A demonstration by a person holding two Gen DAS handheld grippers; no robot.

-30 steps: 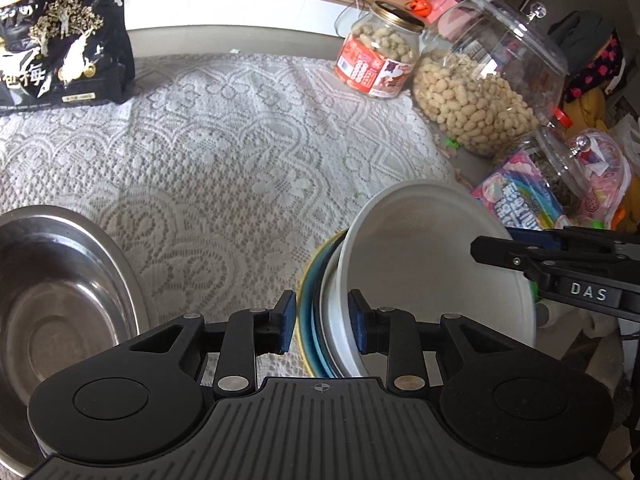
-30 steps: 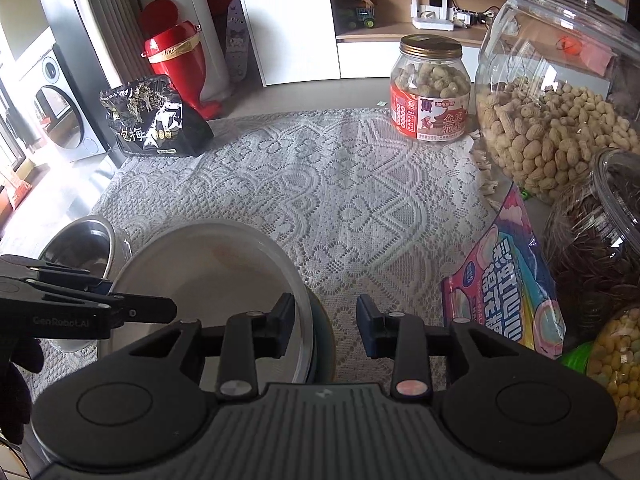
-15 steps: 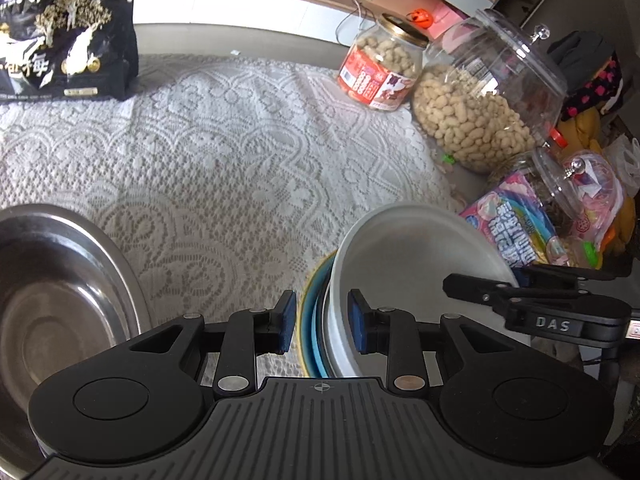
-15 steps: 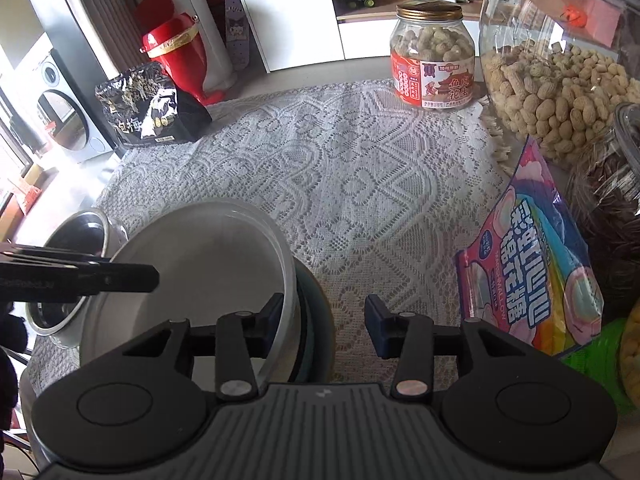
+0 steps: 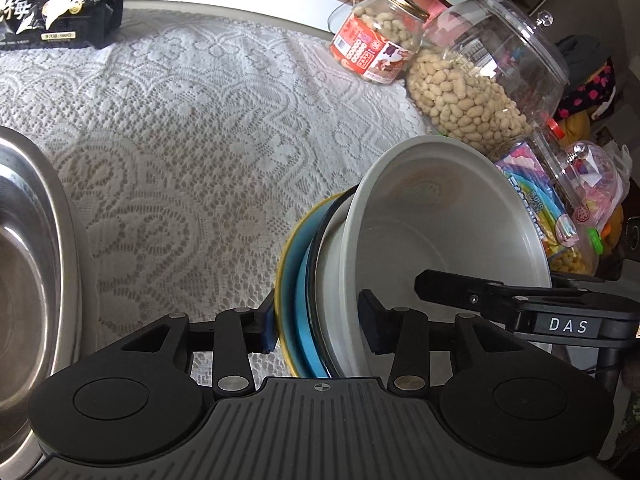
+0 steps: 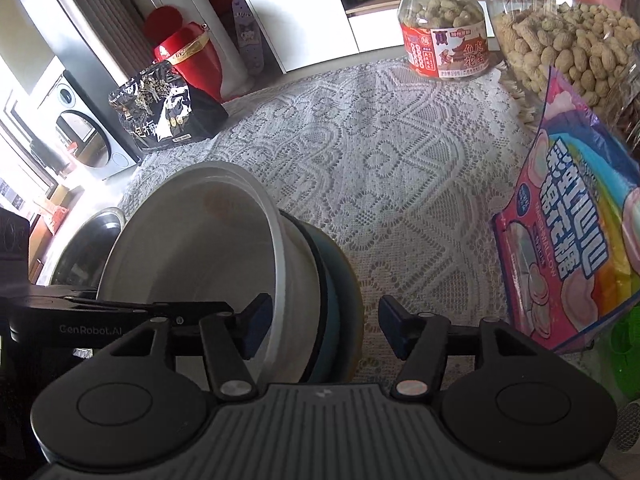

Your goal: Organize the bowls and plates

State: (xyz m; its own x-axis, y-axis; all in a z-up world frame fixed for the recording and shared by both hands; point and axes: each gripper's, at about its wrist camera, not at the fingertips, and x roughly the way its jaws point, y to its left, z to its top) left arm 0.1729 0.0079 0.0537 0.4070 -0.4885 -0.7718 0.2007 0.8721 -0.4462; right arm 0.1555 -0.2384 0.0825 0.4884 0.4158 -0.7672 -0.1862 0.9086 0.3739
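Note:
A stack of dishes is held between both grippers above the lace cloth: a white bowl [image 5: 444,232] on top, nested in a blue bowl [image 5: 300,276] with a yellow rim. My left gripper [image 5: 320,330] is shut on the stack's near rim, one pad outside and one inside. My right gripper [image 6: 320,322] straddles the opposite rim of the white bowl [image 6: 192,256]; its right pad stands apart from the blue bowl [image 6: 340,264]. A steel bowl [image 5: 28,264] sits on the cloth to the left, also in the right wrist view [image 6: 88,240].
A lace tablecloth [image 5: 200,120] covers the table. A red-labelled peanut jar [image 5: 380,50], a big peanut jar [image 5: 480,84] and a candy bag [image 6: 572,232] line the right side. A black snack bag [image 5: 60,4] stands at the far left.
The bowl stack has tilted and risen slightly in both views. The right gripper's fingers have spread wider around the rim. The left gripper keeps its hold.

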